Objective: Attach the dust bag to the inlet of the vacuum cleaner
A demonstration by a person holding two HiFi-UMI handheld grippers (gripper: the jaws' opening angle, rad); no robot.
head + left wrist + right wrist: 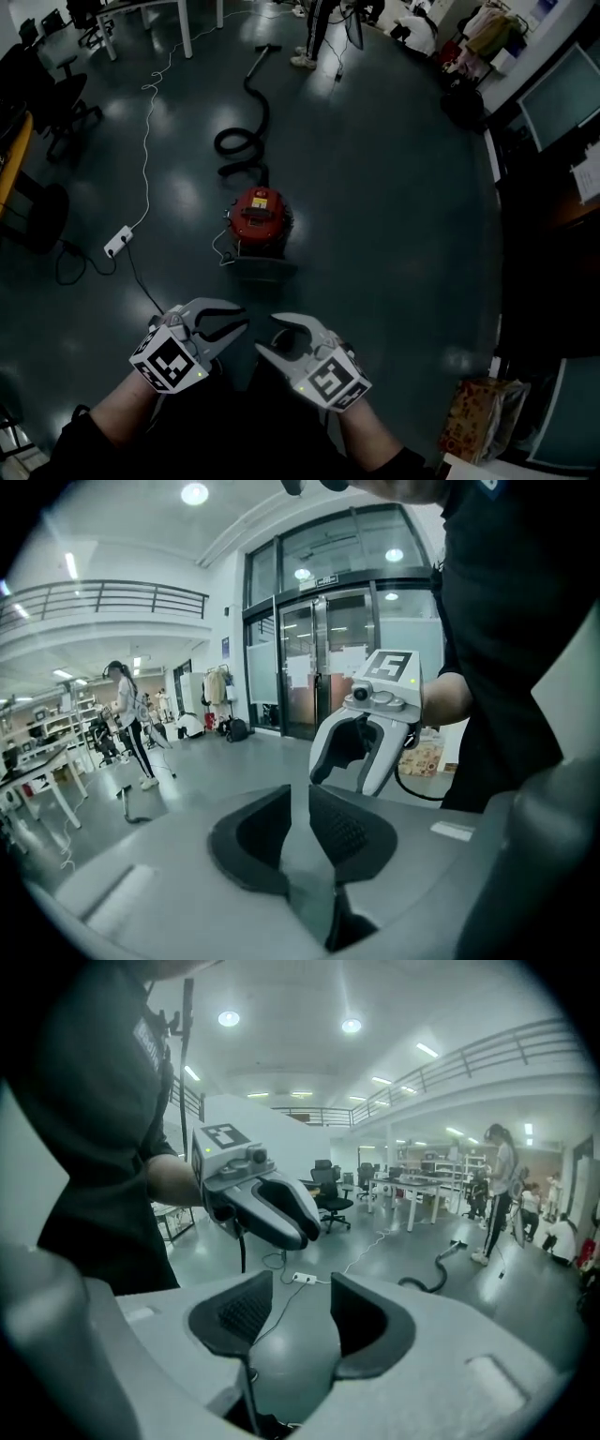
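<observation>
The vacuum cleaner [259,221], a round drum with a red lid, stands on the dark floor some way ahead of both grippers. Its black hose [246,141] snakes away to a floor nozzle [269,47]. My left gripper [234,333] [298,808] is held up near my body, its jaws a small gap apart with nothing between them. Beside it, my right gripper [272,336] [300,1302] is open wider and also empty. Each gripper shows in the other's view: the right gripper [361,752] and the left gripper [272,1208]. No dust bag shows in any view.
A white power strip [117,242] with its cable lies on the floor to the vacuum's left. Office chairs [56,94] and desks stand at the far left. A person [314,37] stands at the far end. A patterned bag [478,417] sits at the lower right beside dark furniture.
</observation>
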